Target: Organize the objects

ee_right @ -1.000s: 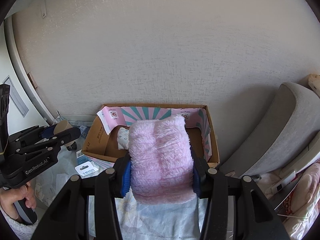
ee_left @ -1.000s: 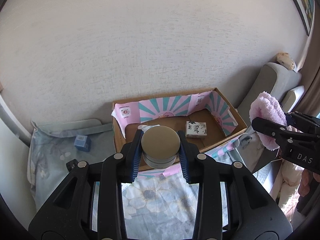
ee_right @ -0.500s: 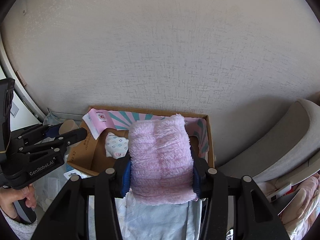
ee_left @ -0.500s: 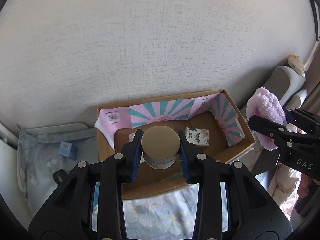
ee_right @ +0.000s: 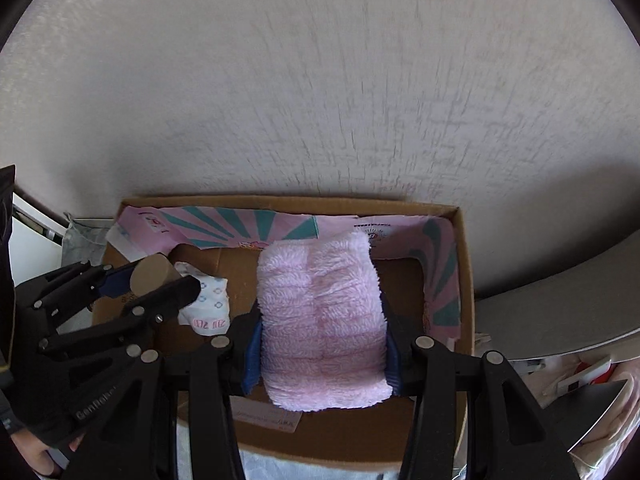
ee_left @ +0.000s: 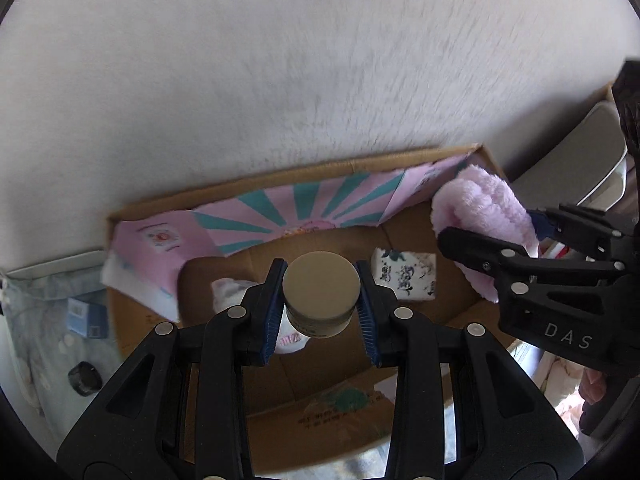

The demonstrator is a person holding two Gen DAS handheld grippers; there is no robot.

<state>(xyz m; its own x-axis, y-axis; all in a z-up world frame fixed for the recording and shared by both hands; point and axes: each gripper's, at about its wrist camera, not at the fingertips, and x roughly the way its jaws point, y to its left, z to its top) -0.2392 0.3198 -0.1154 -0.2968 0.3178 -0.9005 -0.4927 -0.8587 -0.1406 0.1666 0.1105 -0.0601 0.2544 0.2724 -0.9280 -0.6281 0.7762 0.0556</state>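
Observation:
My left gripper (ee_left: 321,298) is shut on a small round jar (ee_left: 320,294) with a tan lid, held above the floor of a cardboard box (ee_left: 352,166) lined with pink and teal paper. My right gripper (ee_right: 322,344) is shut on a folded fluffy pink cloth (ee_right: 320,320), which hangs over the right half of the same box (ee_right: 464,280). In the left wrist view the pink cloth (ee_left: 480,216) and right gripper (ee_left: 486,254) reach in from the right. In the right wrist view the jar (ee_right: 151,276) and left gripper (ee_right: 158,280) enter from the left.
Inside the box lie a white printed packet (ee_left: 404,276) and a small white pouch (ee_right: 208,300). Left of the box, on a floral sheet, sit a blue carton (ee_left: 86,318) and a dark round item (ee_left: 84,376). A white wall stands behind; a grey seat (ee_right: 560,288) is at right.
Both grippers moved forward and down over the box, which now fills more of each view. The jar went from before the box's front edge to over its floor; the pink cloth followed in.

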